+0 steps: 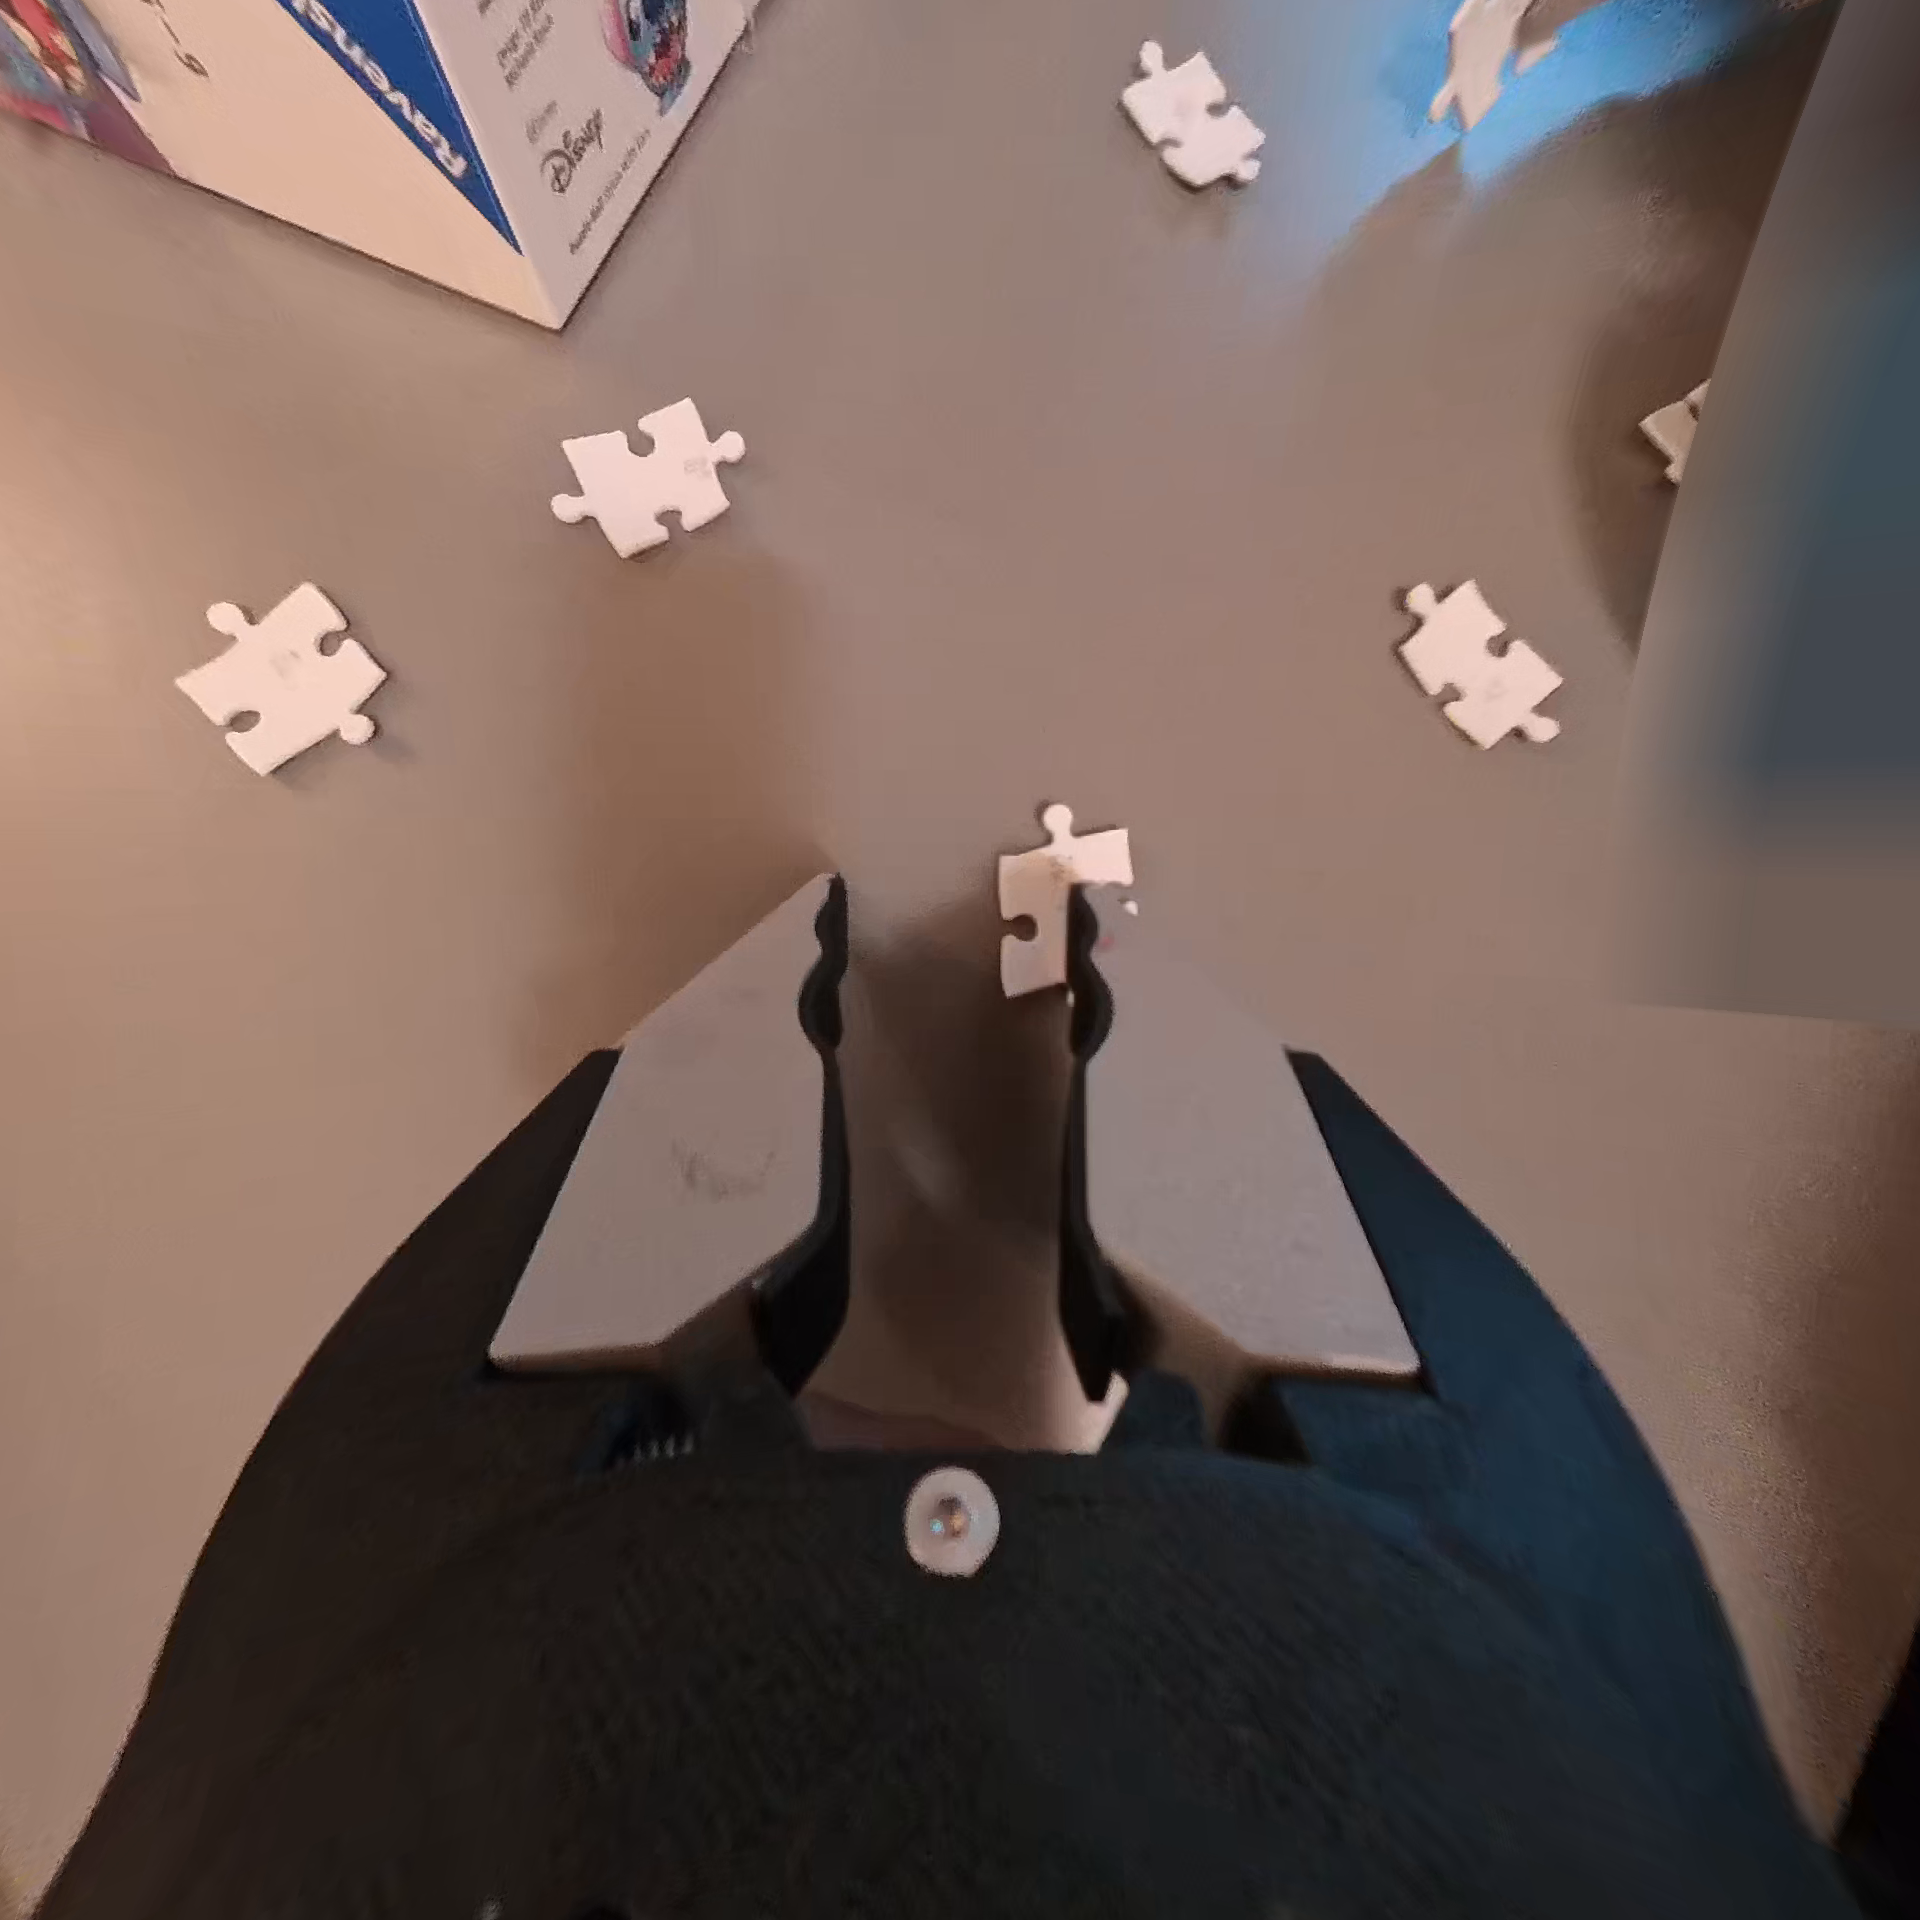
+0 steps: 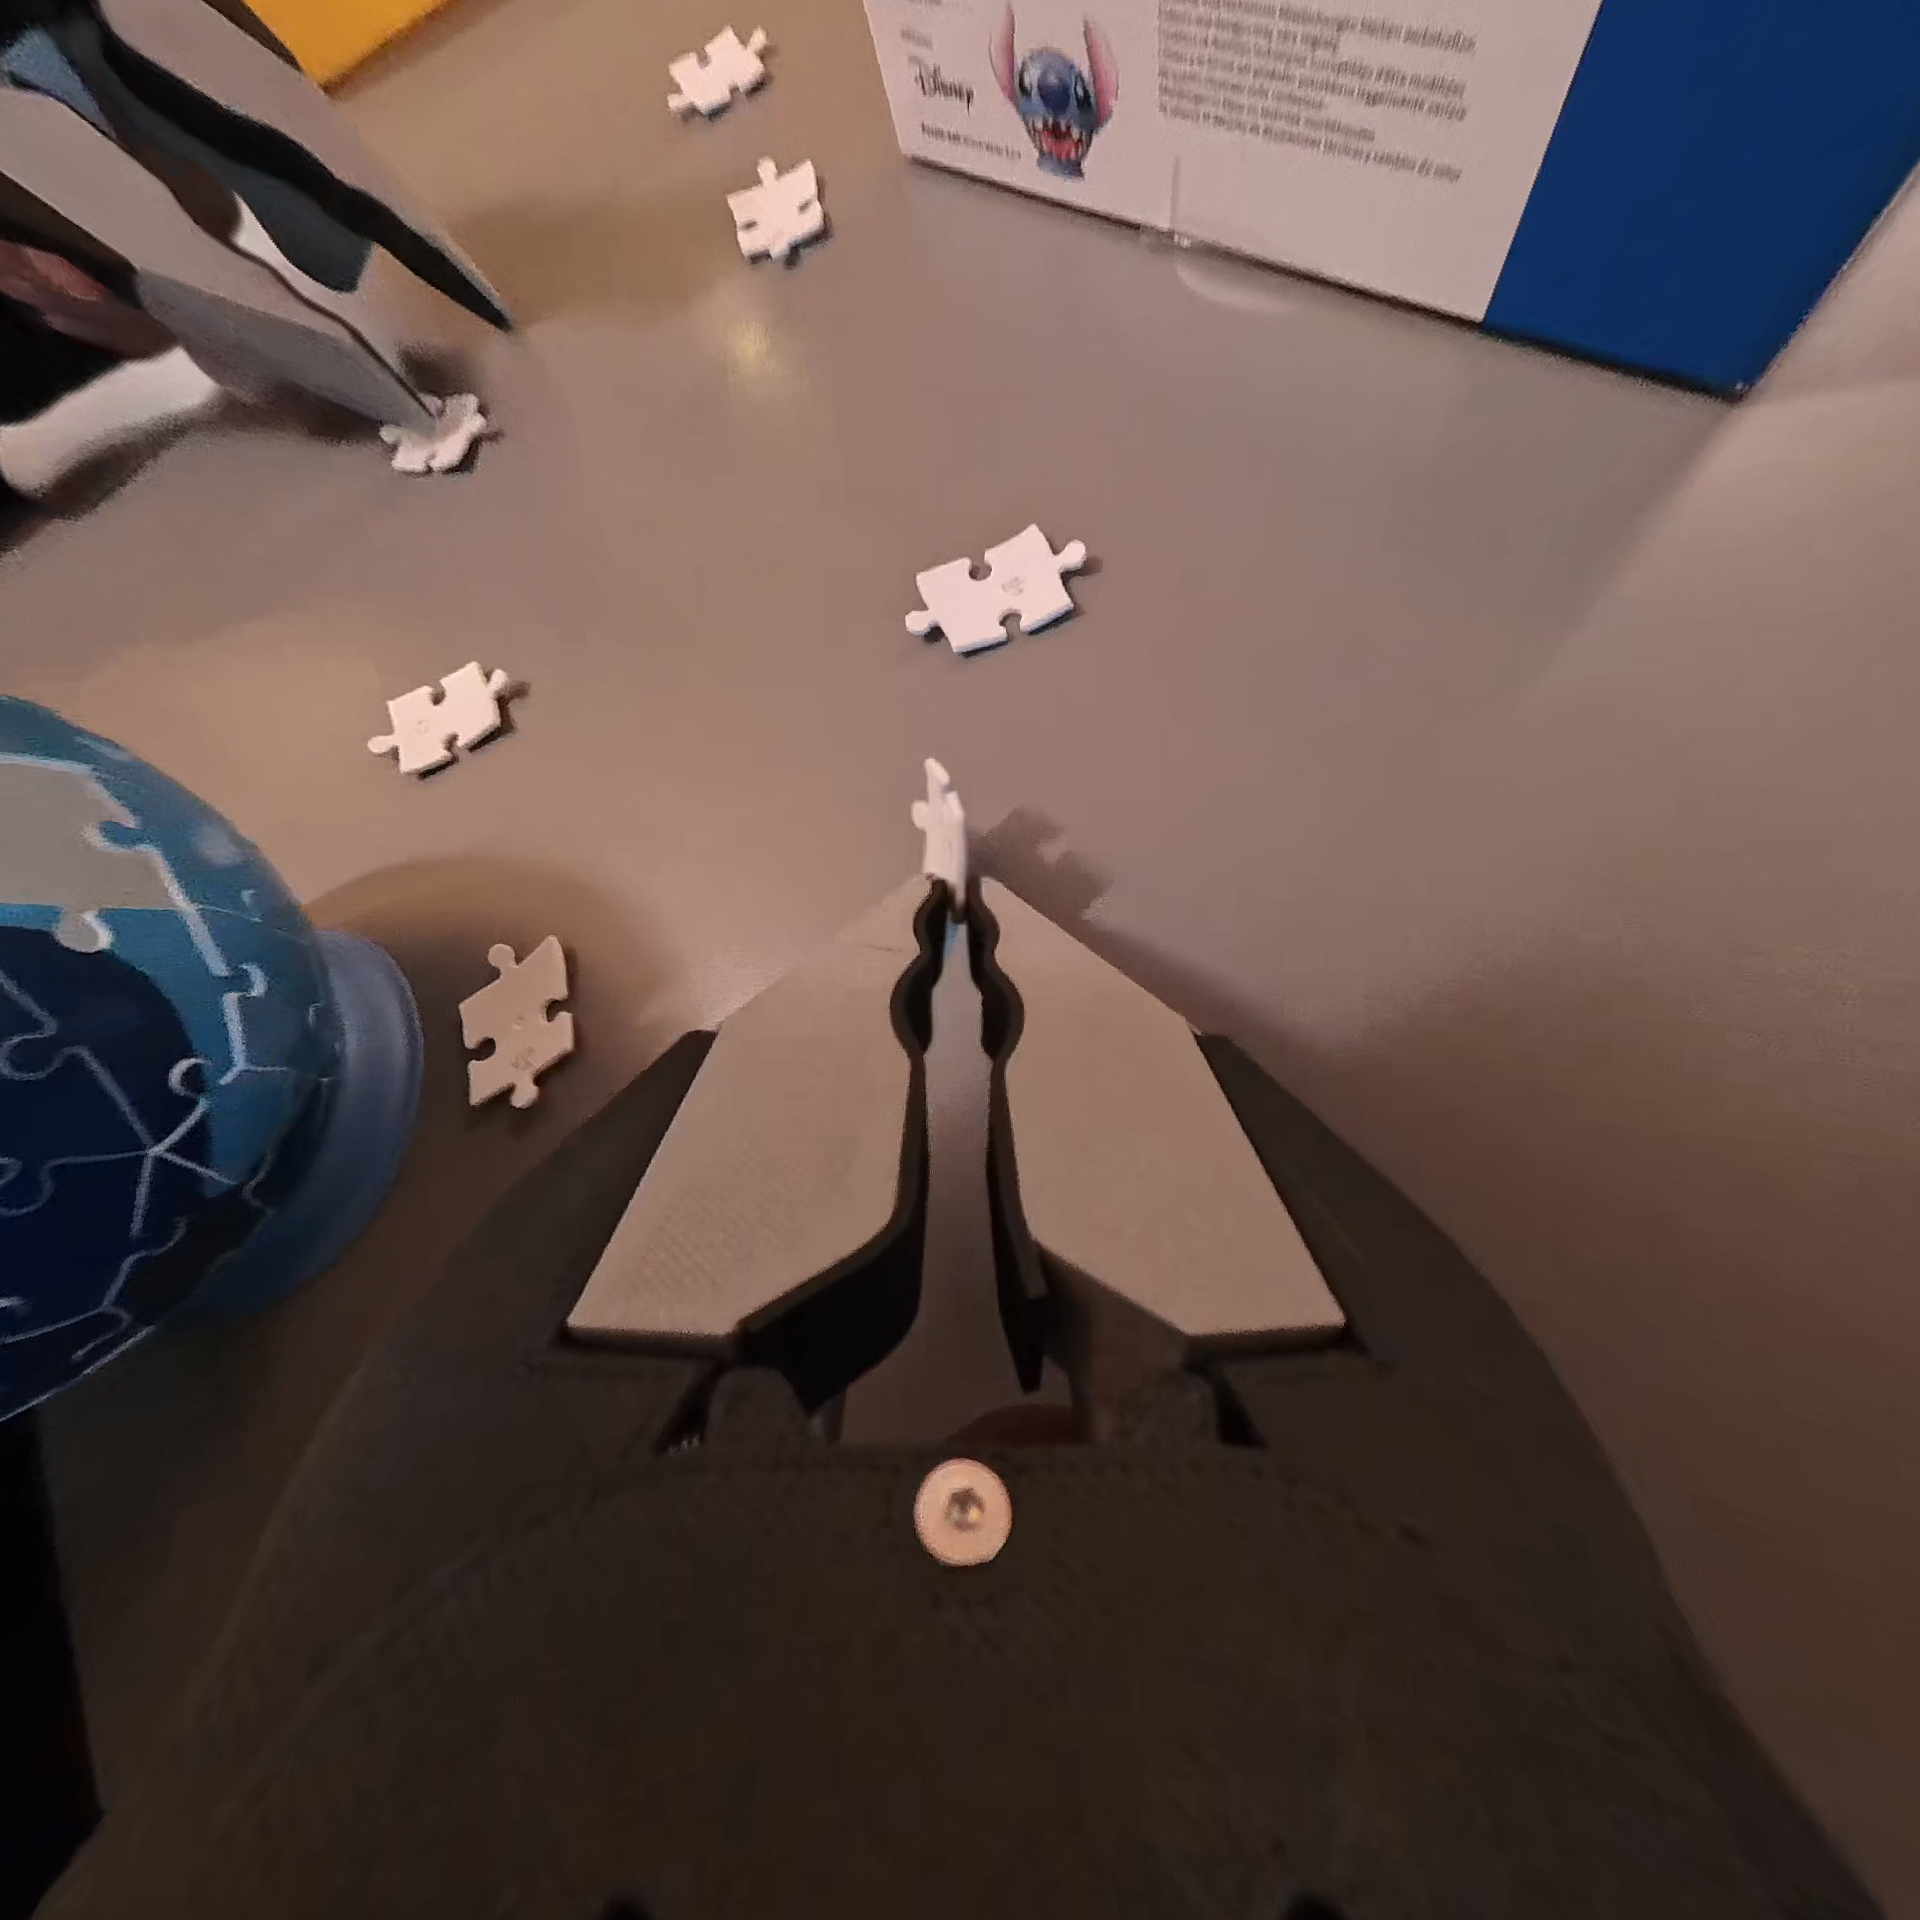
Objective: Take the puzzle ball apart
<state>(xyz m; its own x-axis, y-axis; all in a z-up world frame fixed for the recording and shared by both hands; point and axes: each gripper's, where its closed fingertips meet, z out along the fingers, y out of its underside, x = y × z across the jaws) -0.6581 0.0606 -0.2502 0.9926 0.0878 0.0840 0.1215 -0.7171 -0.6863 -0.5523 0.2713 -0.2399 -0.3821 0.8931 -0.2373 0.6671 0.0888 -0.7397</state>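
Six loose pieces [image 2: 1003, 603] lying white side up on the grey table [image 2: 1351, 727] in the right wrist view, all apart from one another. Right claw [image 2: 956, 899] pinched almost fully closed on a seventh, the edge-on piece [image 2: 940, 831], gripped by its lower edge and standing upright past the fingertips at 12 o'clock. Bare table directly ahead of it up to the nearest flat piece, and wide open room from 1 to 4 o'clock.

Puzzle ball [image 2: 156, 1039] at 9 o'clock of that claw, blue, on a blue stand [image 2: 374, 1039], with a gap in its upper shell. One flat piece just beside the stand at 10 o'clock, not touching it. Box [image 2: 1247, 156] closing off the far side from 12 to 2 o'clock, its lower edge on the table.

Left claw [image 2: 416, 343] at 10 o'clock, far off, fingers spread, one tip resting on the touched piece [image 2: 436, 431] on the table.

Same seen from the left wrist view: left claw [image 1: 956, 914] wide apart, gripping nothing, touched piece [image 1: 1060, 904] against the right fingertip only, left fingertip clear of it. Flat pieces ringed around at 10, 11, 1 and 2 o'clock, well apart, with clear table between. Box corner [image 1: 551, 301] at 11 o'clock. Blurred blue shape at 1 o'clock, too smeared to name.
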